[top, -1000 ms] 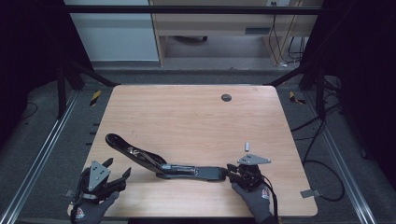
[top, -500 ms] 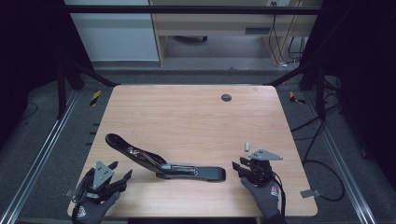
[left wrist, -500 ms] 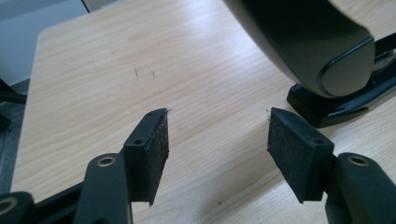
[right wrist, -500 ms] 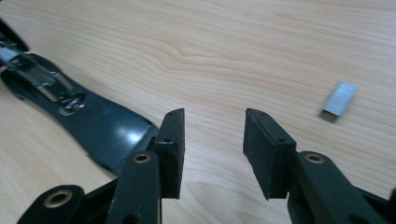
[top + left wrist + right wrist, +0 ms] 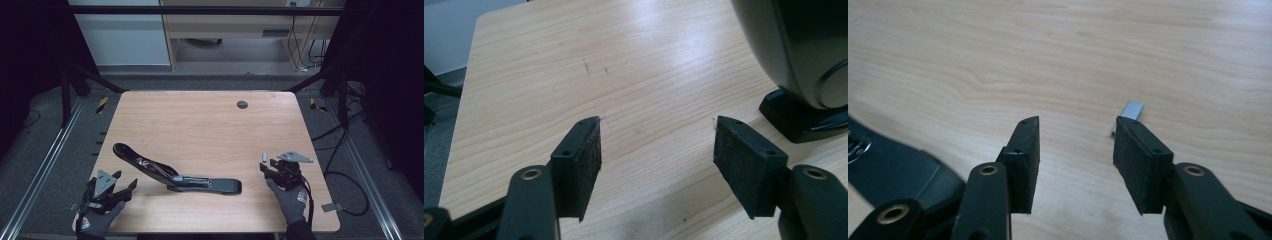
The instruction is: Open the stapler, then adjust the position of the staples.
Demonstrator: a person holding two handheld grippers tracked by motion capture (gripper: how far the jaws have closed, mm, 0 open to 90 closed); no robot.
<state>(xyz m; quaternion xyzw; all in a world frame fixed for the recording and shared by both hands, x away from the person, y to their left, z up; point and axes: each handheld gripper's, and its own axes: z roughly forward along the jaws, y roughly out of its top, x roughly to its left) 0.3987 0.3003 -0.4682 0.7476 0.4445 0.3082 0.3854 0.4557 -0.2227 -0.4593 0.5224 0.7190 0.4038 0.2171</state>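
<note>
A long black stapler (image 5: 175,176), swung open flat, lies across the near part of the wooden table (image 5: 200,125). My left gripper (image 5: 125,180) sits at the near left corner, just left of the stapler, whose black body (image 5: 794,50) rises beyond its right jaw. Its jaws (image 5: 656,135) stand open over bare wood and have just been opening, with nothing between them. My right gripper (image 5: 267,166) is right of the stapler's end (image 5: 893,170), apart from it. Its jaws (image 5: 1075,132) are open, have just been opening, and are empty. A small grey metal strip (image 5: 1133,110) lies just beyond the right jaw.
A dark round grommet (image 5: 242,104) is set in the table near its far edge. Metal rails and cables run on the floor at both sides. A pale desk (image 5: 225,30) stands behind the table.
My right gripper has let go of the stapler's end, drawn off to the right and opened wider. The stapler lies where it was. The left gripper has barely shifted.
</note>
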